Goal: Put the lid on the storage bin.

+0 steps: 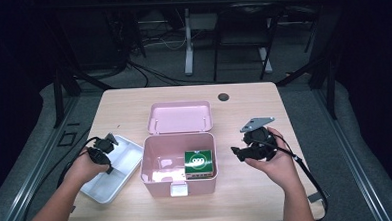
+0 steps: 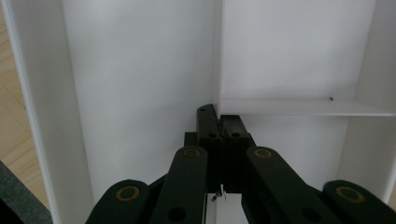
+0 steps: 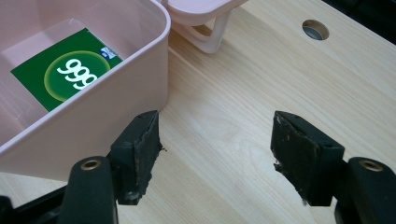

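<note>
White tray [image 1: 117, 166] | under left gripper [image 1: 105, 146] (jaws closed on divider)

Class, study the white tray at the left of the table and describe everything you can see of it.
The white tray is a shallow rectangular tray, plastic by its look, with low walls and a thin divider inside. It lies flat and askew on the wooden table, close beside the pink box. The left gripper, jaws shut, reaches into it at the divider.
</note>
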A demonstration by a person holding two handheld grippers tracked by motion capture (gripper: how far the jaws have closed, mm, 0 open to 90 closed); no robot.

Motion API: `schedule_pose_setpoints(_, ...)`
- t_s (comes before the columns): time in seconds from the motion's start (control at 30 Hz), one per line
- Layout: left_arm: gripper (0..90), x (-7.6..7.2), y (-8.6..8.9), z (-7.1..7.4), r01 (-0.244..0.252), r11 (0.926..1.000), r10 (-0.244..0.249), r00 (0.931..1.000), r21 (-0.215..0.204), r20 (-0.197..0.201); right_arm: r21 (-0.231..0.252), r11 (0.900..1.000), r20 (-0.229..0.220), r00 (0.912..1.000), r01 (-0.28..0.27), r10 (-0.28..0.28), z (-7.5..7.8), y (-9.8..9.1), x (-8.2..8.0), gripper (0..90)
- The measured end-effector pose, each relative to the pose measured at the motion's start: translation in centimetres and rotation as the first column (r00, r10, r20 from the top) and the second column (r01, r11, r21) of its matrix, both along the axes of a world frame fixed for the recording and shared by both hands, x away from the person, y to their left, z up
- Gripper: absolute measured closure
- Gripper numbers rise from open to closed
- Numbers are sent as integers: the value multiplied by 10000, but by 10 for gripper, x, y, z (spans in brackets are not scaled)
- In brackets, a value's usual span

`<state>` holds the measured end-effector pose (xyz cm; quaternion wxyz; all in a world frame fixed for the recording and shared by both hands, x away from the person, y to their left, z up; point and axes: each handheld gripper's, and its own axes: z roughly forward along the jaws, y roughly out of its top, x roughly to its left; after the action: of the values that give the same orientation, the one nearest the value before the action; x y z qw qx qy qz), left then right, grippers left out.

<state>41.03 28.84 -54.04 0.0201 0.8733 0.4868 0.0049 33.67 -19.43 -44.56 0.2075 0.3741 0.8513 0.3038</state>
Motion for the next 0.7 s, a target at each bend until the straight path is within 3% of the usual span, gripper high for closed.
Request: schedule_pose_setpoints(0.7,893,-3,5,65,320,9990,-300,9978,-325,599,-7,10000,-12,10000,-58,58,-1,2,0,325)
